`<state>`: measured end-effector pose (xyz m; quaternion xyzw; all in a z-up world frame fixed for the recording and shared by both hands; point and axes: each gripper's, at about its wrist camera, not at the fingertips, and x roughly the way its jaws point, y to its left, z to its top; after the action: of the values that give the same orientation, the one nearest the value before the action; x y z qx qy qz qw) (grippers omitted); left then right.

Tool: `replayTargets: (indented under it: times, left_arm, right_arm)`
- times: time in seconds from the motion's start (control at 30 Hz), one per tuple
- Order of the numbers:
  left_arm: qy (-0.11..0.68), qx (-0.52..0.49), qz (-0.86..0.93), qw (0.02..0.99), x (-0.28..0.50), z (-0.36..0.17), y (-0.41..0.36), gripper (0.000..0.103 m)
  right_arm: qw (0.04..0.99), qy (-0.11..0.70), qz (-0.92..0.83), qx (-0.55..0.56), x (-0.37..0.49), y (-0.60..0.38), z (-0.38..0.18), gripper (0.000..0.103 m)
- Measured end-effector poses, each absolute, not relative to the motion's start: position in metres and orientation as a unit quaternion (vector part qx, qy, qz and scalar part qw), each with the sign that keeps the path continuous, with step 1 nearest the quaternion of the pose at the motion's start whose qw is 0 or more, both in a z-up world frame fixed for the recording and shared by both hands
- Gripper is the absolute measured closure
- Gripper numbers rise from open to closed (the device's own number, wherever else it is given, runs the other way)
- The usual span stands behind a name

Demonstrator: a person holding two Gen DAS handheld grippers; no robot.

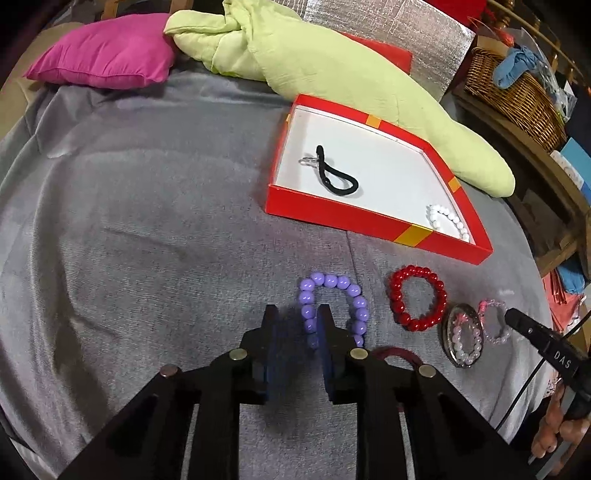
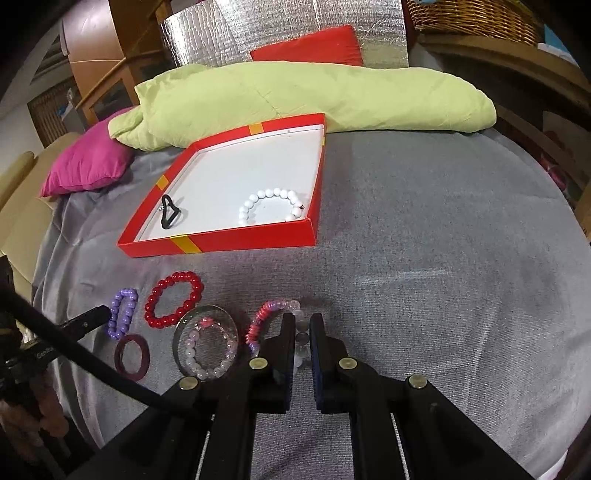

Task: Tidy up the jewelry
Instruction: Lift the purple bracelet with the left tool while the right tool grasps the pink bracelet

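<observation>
On the grey blanket, my left gripper [image 1: 297, 314] is shut on the left side of a purple bead bracelet [image 1: 349, 291]. Beside it lie a red bead bracelet [image 1: 417, 297], a dark maroon ring [image 2: 131, 356] and a round glass dish [image 2: 205, 338] with a pale pink bead bracelet on it. My right gripper [image 2: 302, 319] is shut on a pink and clear bead bracelet [image 2: 264, 319]; its beads show between the pads. Farther back, the red box [image 2: 221, 242] holds a black hair tie [image 2: 170, 214] and a white bead bracelet [image 2: 269, 205].
A light green quilt [image 2: 295, 96] lies behind the box, with a magenta pillow [image 1: 107, 51] at the far left. A red cushion [image 2: 310, 46], silver foil sheet [image 2: 229, 29] and wicker basket [image 1: 517, 92] stand behind. A hand [image 1: 554, 424] holds the right gripper.
</observation>
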<state>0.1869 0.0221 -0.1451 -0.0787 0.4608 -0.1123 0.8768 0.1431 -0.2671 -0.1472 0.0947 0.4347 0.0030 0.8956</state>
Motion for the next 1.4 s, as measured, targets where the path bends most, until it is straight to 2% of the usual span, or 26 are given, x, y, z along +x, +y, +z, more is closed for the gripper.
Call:
replayTargets:
  times: [0.3, 0.37, 0.43, 1.4]
  left_arm:
    - [0.458, -0.035, -0.13, 0.879, 0.186, -0.147, 0.0, 0.082]
    - [0.46, -0.031, -0.133, 0.877, 0.187, -0.148, -0.003, 0.093]
    - [0.462, -0.028, -0.132, 0.877, 0.187, -0.149, -0.003, 0.094]
    - [0.37, -0.021, -0.146, 0.917, 0.168, -0.104, -0.008, 0.094]
  right_arm:
    - [0.896, 0.432, 0.006, 0.101, 0.143, -0.269, -0.146, 0.094]
    - [0.897, 0.431, 0.008, 0.101, 0.143, -0.268, -0.146, 0.094]
    - [0.897, 0.43, 0.009, 0.102, 0.142, -0.268, -0.145, 0.094]
    - [0.921, 0.366, 0.043, 0.124, 0.132, -0.265, -0.114, 0.094]
